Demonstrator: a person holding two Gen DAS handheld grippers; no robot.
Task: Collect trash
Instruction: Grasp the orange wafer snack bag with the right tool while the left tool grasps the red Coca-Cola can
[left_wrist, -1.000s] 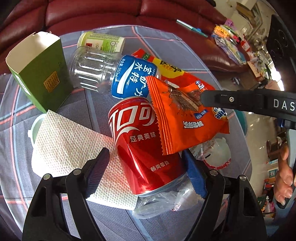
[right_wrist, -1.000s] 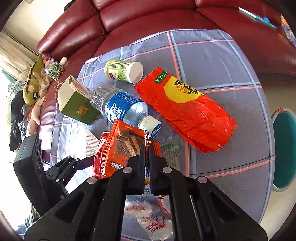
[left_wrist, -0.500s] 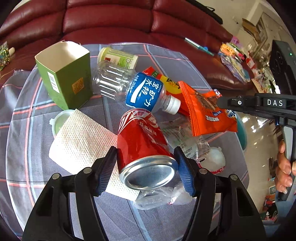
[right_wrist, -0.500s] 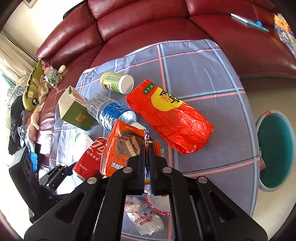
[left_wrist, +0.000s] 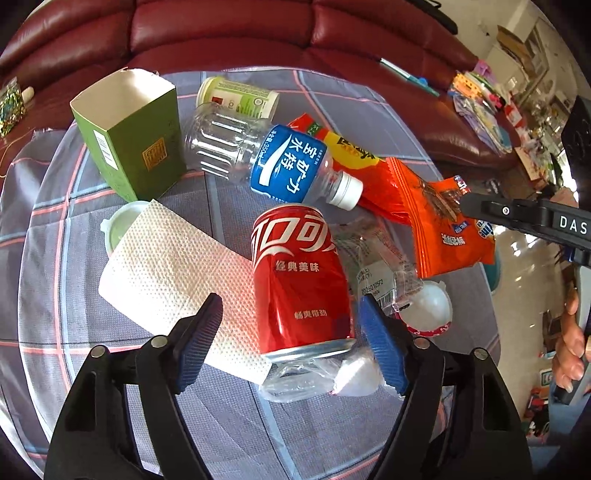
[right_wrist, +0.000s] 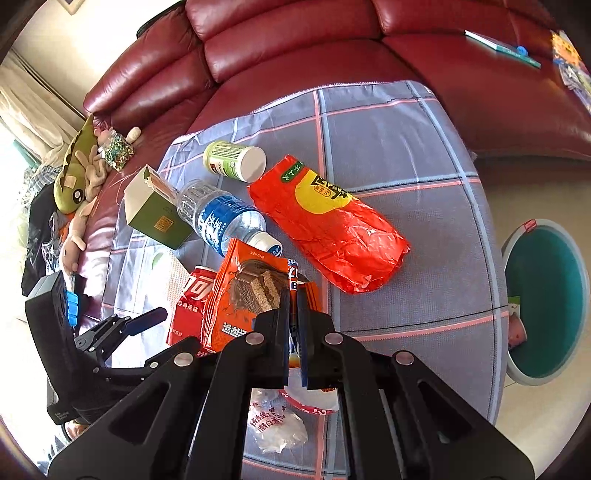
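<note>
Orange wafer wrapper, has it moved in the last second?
Yes. In the left wrist view the orange wafer wrapper, pinched by the right gripper, has shifted right, uncovering the water bottle cap.

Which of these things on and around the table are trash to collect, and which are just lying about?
Trash:
red cola can
clear plastic water bottle with blue label
orange wafer wrapper, held in right claw
white paper towel

Lying about:
green plush toy
teal book
</note>
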